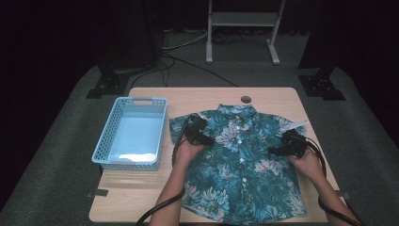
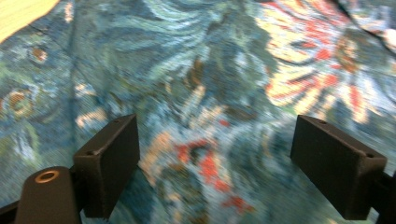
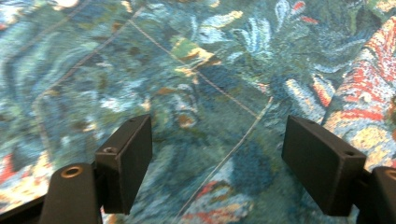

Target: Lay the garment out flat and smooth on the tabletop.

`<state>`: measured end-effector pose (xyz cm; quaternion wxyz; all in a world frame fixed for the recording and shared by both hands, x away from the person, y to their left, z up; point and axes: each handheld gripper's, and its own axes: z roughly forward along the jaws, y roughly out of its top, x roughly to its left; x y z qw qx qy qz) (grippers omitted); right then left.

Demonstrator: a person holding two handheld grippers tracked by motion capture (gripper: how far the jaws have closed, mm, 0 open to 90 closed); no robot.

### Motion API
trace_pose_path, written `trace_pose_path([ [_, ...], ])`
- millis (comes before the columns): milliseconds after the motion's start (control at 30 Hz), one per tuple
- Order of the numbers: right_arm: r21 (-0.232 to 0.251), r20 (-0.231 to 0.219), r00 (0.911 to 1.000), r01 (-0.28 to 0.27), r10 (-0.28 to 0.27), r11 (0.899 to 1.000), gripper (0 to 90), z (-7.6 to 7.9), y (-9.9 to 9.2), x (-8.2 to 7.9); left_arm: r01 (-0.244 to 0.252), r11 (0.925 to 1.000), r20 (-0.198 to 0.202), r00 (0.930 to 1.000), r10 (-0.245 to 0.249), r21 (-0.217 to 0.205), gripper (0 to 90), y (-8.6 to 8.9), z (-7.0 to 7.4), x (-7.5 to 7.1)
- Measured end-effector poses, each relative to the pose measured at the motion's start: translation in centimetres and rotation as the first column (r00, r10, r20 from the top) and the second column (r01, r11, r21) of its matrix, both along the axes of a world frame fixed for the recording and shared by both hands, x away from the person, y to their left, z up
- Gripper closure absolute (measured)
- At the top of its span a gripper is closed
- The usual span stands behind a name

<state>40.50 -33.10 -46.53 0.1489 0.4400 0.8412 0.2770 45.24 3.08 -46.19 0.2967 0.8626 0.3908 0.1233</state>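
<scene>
1. The shirt lies flat on the bench, front up and buttoned, with its hem close to the person and its collar far away.
2. The left gripper sits over the shirt's left shoulder part. Its jaws are wide apart and hold nothing. Cloth lies right under them.
3. The right gripper sits over the right side, near the sleeve. Its jaws are wide apart too, with only cloth below and nothing pinched.
4. The job now looks like getting a hold on the shirt, maybe to fold it. This is a guess.
5. To do it well, push each set of jaws down so one jaw slips under an edge or a small bump of cloth. Then squeeze.
6. Take only the top layer if you want to fold a side in. Take both layers if you want to lift the whole shirt.
7. Move both hands together so the shirt stays smooth.
8. The blue basket stands farther off on the left, just beside the shirt. Keep the cloth from catching on it.
</scene>
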Motion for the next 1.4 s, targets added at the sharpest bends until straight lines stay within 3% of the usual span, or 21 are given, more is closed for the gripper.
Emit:
trace_pose_path([
  [200, 0.042, 0.024, 0.9997, -0.005, 0.004, 0.999, 24.2, 0.9, 0.0, -1.3, 0.012, 0.9997, 0.019, 0.9997, -0.012, -0.019, 15.0, 0.1, 0.9, -1.7],
  [233, 0.069, 0.022, 0.9997, -0.012, 0.011, 0.998, 24.2, 1.2, -0.1, -1.8, 0.016, 0.9996, 0.025, 0.9996, -0.015, -0.023, 15.0, 0.1, 1.0, -2.1],
  [367, 0.088, 0.025, 0.9995, -0.020, 0.018, 0.996, 24.2, 1.7, -0.2, -2.8, 0.037, 0.9991, 0.045, 0.9983, -0.036, -0.019, 15.0, 0.0, 1.5, -3.9],
  [900, 0.117, 0.029, 0.9987, -0.045, 0.042, 0.992, 24.2, 1.4, -0.9, -6.5, 0.078, 0.9956, 0.102, 0.9921, -0.073, -0.052, 14.9, 0.8, 2.1, -9.0],
  [1300, 0.156, 0.047, 0.9962, -0.080, 0.073, 0.984, 24.4, 1.3, -1.1, -8.5, 0.096, 0.9920, 0.133, 0.9875, -0.084, -0.082, 15.0, 2.0, 2.3, -11.6],
  [1400, 0.167, 0.057, 0.9953, -0.087, 0.078, 0.982, 24.4, 1.4, -1.3, -9.0, 0.100, 0.9924, 0.143, 0.9857, -0.089, -0.071, 15.0, 2.3, 2.3, -12.2],
])
